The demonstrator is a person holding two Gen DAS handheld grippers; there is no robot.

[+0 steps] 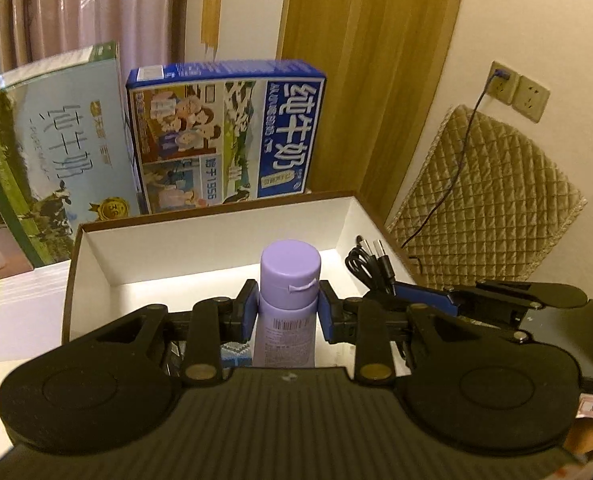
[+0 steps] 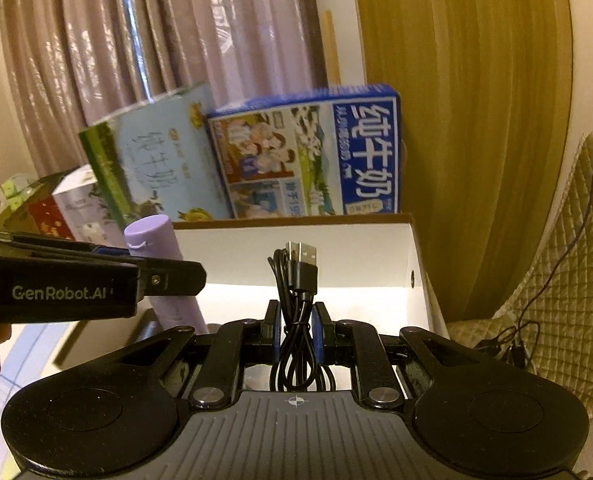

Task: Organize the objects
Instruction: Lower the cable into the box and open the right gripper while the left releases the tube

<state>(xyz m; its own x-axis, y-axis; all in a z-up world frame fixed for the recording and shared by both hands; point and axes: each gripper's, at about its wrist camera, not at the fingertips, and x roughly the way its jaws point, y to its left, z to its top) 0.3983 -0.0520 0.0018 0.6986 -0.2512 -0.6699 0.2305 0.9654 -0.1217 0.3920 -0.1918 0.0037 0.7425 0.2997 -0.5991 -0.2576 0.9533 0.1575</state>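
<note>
Bedroom corner: curtain, wood panel, wall sockets at 2 o'clock.

Near: left gripper (image 1: 285, 312) clenched on purple bottle (image 1: 288, 304), just under cap, over open white box (image 1: 216, 236). Probably light, stiff, slick plastic; neck hold sensible.

Right gripper (image 2: 296, 330) pinching coiled black USB cable (image 2: 296, 292) mid-bundle, at box's 3 o'clock side. Limp, light; loops may slip.

Far, 12 o'clock: two milk cartons (image 1: 232, 132).

Count: one bottle, one cable, one box.

Warm, dim indoor light throughout. A bright band glares across the white box (image 1: 216, 236) floor at centre frame, its walls shaded. Curtain (image 2: 96, 60) at upper left shows sheen streaks. Strong fisheye bending at edges; corners vignetted black; slight overall softness.
</note>
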